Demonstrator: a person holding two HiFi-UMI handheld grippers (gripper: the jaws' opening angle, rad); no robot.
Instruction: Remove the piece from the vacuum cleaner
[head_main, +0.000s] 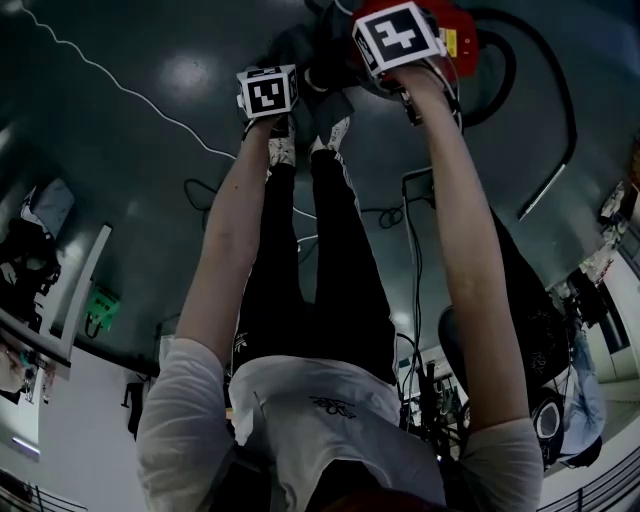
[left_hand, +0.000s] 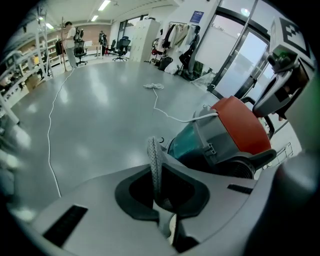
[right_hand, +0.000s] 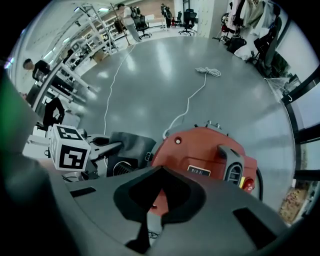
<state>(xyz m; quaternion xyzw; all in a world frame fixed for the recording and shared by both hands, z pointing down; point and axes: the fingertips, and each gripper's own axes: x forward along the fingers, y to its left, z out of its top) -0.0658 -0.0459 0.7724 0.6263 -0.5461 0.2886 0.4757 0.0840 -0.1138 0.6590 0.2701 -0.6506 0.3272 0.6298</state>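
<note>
The red vacuum cleaner (right_hand: 200, 155) stands on the grey floor, with a teal dust bin (left_hand: 186, 144) at its front and a dark grey piece (right_hand: 127, 142) on the side facing my left gripper. My left gripper (left_hand: 155, 160) is shut; its dotted pads meet with nothing visible between them, just short of the teal bin. From the right gripper view its marker cube (right_hand: 70, 150) sits left of the vacuum, its jaws reaching toward the grey piece. My right gripper (right_hand: 159, 175) hovers shut over the red top. In the head view both cubes (head_main: 267, 92) (head_main: 398, 35) are held out over the vacuum (head_main: 462, 45).
A black hose and tube (head_main: 555, 110) curl right of the vacuum. A white cable (right_hand: 187, 107) runs across the floor. The person's feet (head_main: 335, 130) stand close to the machine. Shelving (right_hand: 75, 75) lines the left side, with chairs and a clothes rack far back.
</note>
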